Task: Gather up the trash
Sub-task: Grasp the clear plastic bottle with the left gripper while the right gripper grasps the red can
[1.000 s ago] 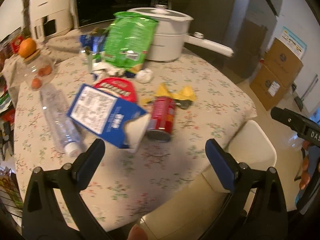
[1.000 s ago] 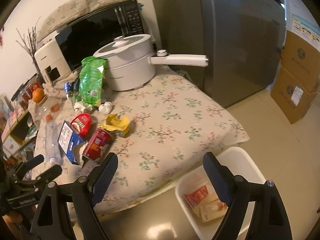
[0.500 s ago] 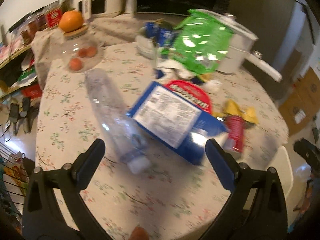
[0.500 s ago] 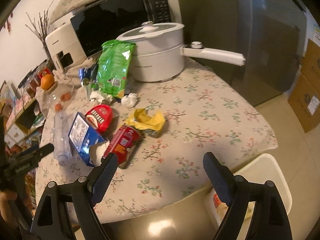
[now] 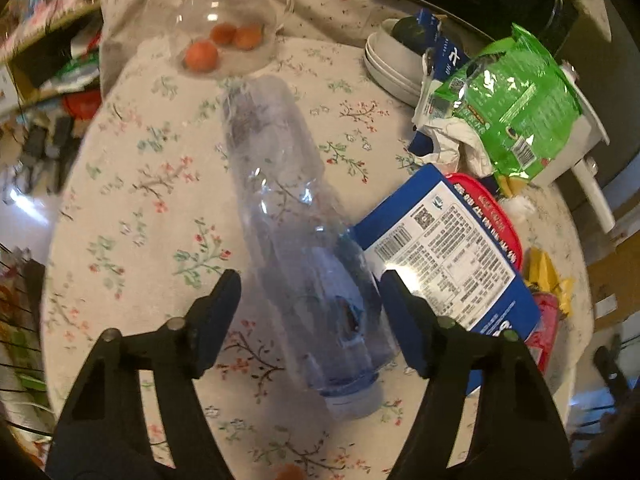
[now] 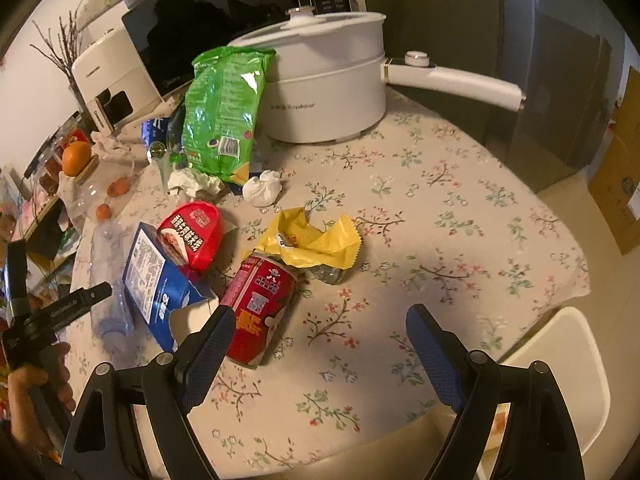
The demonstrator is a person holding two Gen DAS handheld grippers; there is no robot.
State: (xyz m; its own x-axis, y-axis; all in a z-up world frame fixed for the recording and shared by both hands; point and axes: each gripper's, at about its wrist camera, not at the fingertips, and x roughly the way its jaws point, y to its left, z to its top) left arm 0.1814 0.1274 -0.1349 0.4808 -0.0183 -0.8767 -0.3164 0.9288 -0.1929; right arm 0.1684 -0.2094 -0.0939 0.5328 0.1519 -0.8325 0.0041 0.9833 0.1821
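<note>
I am at the pick-up stage of clearing this table, and my left gripper (image 5: 310, 308) is lined up on the clear plastic bottle (image 5: 296, 232), which lies on its side down the middle of the left wrist view, cap end toward the bottom of the frame. My left jaws have just been closing and now straddle the lower part of the bottle; from what I see the pads are not yet pressing on it, the left one standing clear with tablecloth (image 5: 132, 184) showing in the gap. The blue carton (image 5: 448, 264) lies just beside the bottle at the right, close to my right-hand finger, so I judge the next move calls for closing squarely on the bottle without catching that carton, then lifting and carrying it to the white bin (image 6: 560, 364) at the lower right of the right wrist view.

My right gripper (image 6: 318, 344) hangs open and empty over the cloth, with the red can (image 6: 260, 304) just at its left finger.

A second ago the left view took in the whole table from farther back, jaws wide, the bottle off at the left; now the bottle fills the centre. The right view has drawn nearer the can and the yellow wrapper (image 6: 312, 240).
</note>
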